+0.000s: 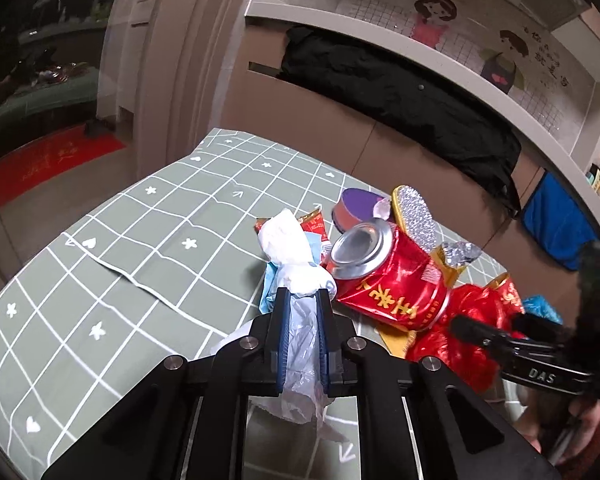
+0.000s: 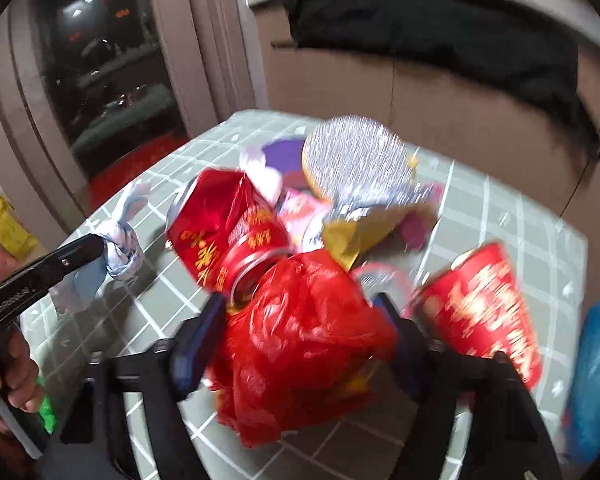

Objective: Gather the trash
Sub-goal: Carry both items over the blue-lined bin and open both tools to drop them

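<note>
My left gripper (image 1: 303, 294) is shut on a crumpled white plastic bag (image 1: 288, 240) that lies on the green checked tablecloth (image 1: 140, 240). In the right wrist view the same gripper (image 2: 100, 246) pinches that white bag (image 2: 122, 248) from the left. A crushed red can (image 1: 392, 280) lies just right of it. My right gripper (image 2: 300, 306) stands wide, with a red plastic bag (image 2: 300, 340) filling the gap between its fingers; blur hides whether the pads press it. The left wrist view shows the right gripper (image 1: 496, 322) on this red bag (image 1: 460, 352).
A second red can (image 2: 484, 312) lies right of the red bag. A silver glitter piece (image 2: 356, 160) and a purple tin (image 2: 284, 152) sit behind the pile. A blue bag (image 2: 596, 380) is at the far right. A cabinet with black cloth (image 1: 400, 92) stands behind the table.
</note>
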`<move>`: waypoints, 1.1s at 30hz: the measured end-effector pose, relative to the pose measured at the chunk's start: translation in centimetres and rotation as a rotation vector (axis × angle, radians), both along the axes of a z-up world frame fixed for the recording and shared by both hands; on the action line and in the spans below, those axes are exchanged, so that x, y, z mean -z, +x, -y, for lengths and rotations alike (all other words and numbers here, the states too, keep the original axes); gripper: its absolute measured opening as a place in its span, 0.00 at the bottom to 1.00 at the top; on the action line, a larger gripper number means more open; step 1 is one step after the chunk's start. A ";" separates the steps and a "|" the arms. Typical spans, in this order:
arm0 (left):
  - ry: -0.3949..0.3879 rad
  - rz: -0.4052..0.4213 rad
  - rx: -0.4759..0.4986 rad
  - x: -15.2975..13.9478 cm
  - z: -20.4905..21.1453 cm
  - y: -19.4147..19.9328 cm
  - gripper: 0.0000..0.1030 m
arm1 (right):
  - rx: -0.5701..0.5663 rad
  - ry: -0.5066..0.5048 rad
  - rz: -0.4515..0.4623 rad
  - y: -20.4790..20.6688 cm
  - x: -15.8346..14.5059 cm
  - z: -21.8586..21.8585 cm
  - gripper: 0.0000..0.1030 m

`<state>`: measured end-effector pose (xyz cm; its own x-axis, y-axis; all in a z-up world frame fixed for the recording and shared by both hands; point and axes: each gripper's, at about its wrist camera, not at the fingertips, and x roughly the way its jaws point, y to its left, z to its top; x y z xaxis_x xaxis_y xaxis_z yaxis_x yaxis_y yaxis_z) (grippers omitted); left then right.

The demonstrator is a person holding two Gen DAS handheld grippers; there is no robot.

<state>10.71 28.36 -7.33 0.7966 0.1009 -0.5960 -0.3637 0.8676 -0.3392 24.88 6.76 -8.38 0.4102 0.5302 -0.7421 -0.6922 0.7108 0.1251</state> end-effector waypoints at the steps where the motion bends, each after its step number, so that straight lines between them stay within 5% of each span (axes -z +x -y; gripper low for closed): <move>1: 0.008 0.006 0.000 -0.5 0.2 -0.3 0.12 | 0.002 0.011 -0.005 0.0 -0.2 0.3 0.62; 8: 0.036 0.057 0.046 -3.2 3.4 -1.2 0.12 | -0.019 0.058 0.054 -1.9 -3.2 2.4 0.54; 18: 0.109 0.200 0.153 -10.0 11.5 -1.5 0.12 | 0.094 0.187 0.188 -4.1 -9.5 11.8 0.53; 25: 0.156 0.274 0.317 -13.9 20.6 2.5 0.12 | 0.242 0.189 0.316 -4.5 -12.4 20.9 0.53; 33: 0.180 0.283 0.522 -14.5 32.6 9.8 0.12 | 0.493 0.131 0.434 -2.6 -13.8 32.9 0.53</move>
<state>20.51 -4.22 7.20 0.8925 -0.2658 -0.3644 0.2070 0.9592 -0.1926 22.24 -26.09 5.41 0.8744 0.2786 -0.3971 -0.2973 0.9547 0.0152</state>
